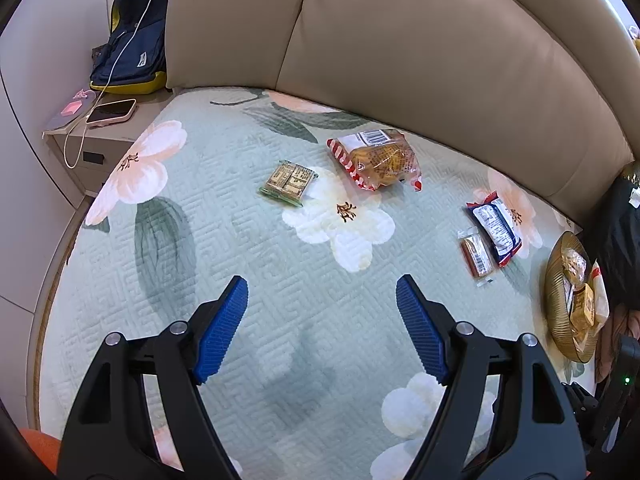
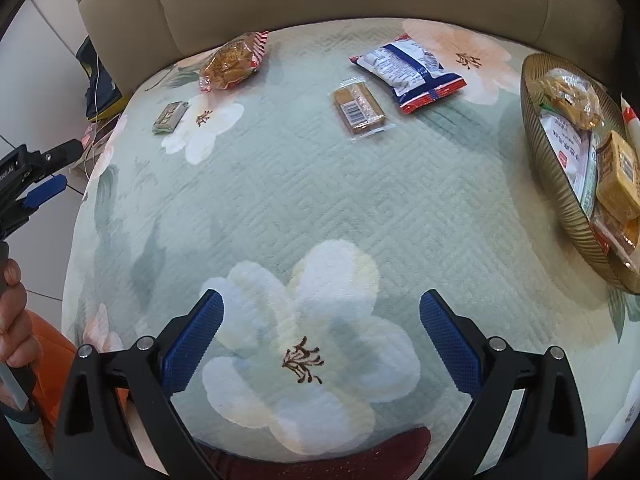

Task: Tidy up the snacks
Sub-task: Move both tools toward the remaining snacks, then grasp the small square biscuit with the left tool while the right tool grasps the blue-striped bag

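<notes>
Currently four snack packets (image 2: pixel 362 108) loose on quilt (image 2: pixel 320 200); both grippers' jaws open, empty.

Lighting: bright, even, diffuse indoor light, cool cast; source direction cannot tell. Shadows: soft grey patch on floral quilt (image 1: pixel 248 264) between left gripper (image 1: pixel 322 286) fingers; faint shading under right gripper (image 2: pixel 322 308). Glare: mild sheen on blue-white snack packet (image 2: pixel 408 70) and gold ribbed dish (image 2: pixel 560 184). Focus: centre sharp, quilt weave legible. Distortion: strong fisheye bowing of beige sofa back (image 1: pixel 420 40); black vignette at corners; edge detail smeared.
</notes>
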Tool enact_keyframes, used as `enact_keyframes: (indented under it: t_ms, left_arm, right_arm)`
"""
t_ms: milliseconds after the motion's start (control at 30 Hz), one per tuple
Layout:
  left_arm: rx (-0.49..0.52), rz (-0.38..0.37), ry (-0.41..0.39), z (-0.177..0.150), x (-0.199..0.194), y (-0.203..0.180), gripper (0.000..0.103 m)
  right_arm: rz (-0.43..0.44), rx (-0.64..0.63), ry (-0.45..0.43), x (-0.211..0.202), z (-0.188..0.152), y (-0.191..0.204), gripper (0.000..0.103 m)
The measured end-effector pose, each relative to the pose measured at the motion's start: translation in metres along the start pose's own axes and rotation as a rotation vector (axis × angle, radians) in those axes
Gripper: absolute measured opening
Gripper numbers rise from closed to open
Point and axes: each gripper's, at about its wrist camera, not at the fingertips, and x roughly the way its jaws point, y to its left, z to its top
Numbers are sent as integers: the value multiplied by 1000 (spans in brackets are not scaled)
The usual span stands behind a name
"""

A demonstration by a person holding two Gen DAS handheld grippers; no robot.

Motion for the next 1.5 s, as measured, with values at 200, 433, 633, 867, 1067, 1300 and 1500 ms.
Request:
enact_keyframes:
  t_ms: [200, 433, 633, 867, 1067, 1300, 1500]
  left_arm:
    - [9, -4, 40, 31, -16, -2, 75]
    - [73, 44, -17, 122, -30, -6, 76]
    - [19, 40, 96, 137, 66, 8, 73]
    - [133, 55, 156, 121, 138, 6, 72]
    - [223, -44, 253, 112, 174, 12, 72]
    - [306, -13, 275, 103, 197, 10, 75]
    - [315, 19, 276, 101, 205, 10, 73]
  right_arm:
    - [-31, -9, -15, -4, -2, 0, 98]
    - [-23, 35, -33, -17, 26, -14, 98]
    - [-130, 16, -70, -23, 92, -36, 98]
    - [-248, -42, 24, 29, 176, -68, 98]
    - [-302, -150, 124, 92, 210, -57, 98]
    - [-268, -122, 197, 131, 228, -76, 98]
    - [-197, -34, 212, 146, 230, -93, 94]
